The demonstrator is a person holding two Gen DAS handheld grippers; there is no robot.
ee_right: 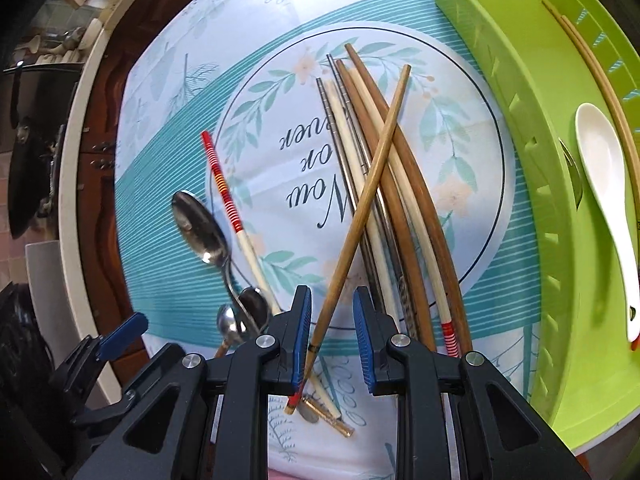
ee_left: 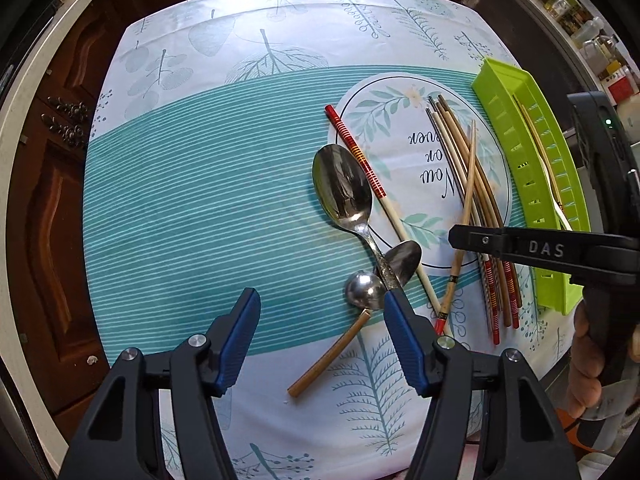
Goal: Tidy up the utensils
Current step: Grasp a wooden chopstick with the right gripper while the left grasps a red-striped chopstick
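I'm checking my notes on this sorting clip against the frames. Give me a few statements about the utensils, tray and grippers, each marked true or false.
1. A white spoon lies in the green tray. True.
2. The right gripper has its jaws on either side of a brown chopstick that crosses the chopstick pile. True.
3. The left gripper is shut on the big metal spoon. False: its jaws are open and hold nothing.
4. The green tray holds no chopsticks. False: a pair lies beside the white spoon.
5. The red-striped chopstick lies beside the big metal spoon's bowl. True.
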